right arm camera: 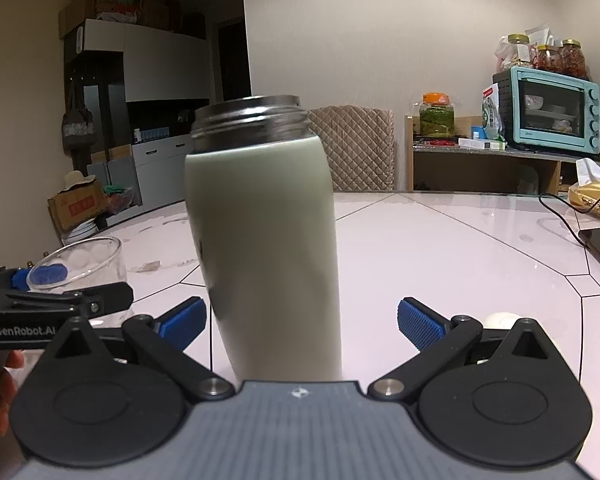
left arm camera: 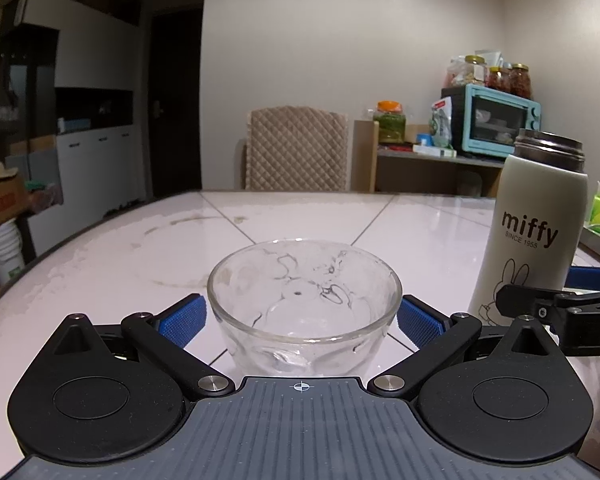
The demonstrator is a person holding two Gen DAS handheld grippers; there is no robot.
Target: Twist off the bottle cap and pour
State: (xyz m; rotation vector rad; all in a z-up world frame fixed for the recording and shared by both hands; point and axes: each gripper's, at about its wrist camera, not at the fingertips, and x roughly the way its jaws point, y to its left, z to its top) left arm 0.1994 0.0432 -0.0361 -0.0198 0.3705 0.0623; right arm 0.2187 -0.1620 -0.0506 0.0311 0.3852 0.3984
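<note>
On the counter [right arm camera: 460, 248], cap off; both claws wide, gripping nothing.
We straddle glass [left arm camera: 304, 296] with left claw [left arm camera: 302, 320], bottle [right arm camera: 264, 232] with right claw [right arm camera: 302, 320]; next, probably grip bottle and pour.

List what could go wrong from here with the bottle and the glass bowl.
1. The miffy bottle stands uncapped, and the right tool is open around it: a nudge could tip it.
2. The glass bowl sits loose between the open left tool's pads and could slide on the glossy table.
3. The tools are close together and could collide.
</note>
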